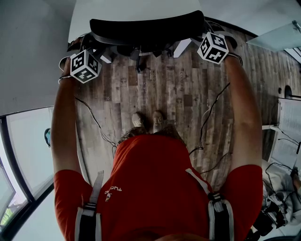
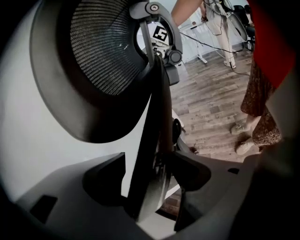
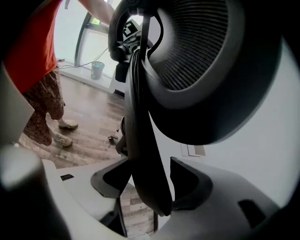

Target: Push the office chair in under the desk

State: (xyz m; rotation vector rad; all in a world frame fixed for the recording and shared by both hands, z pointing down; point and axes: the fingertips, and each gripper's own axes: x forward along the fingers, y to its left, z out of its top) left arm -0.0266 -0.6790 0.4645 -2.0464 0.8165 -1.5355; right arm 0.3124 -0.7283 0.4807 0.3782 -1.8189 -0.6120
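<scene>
Office chair (image 1: 148, 29): black, upright, back turned to the person. Mesh backrest (image 2: 105, 51) in a dark curved frame. Its top lies along the near edge of the white desk (image 1: 136, 8). Pale base legs (image 1: 181, 47) on the wood floor (image 1: 164, 89).

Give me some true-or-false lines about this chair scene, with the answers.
1. An edge of the chair back stands between the jaws of the left gripper. True.
2. The right gripper hangs well away from the chair back. False: the back's edge stands between its jaws too.
3. The floor is carpeted. False: it is wood planks.
4. The chair back is mesh. True.
5. The person's shirt is blue. False: it is red.
</scene>
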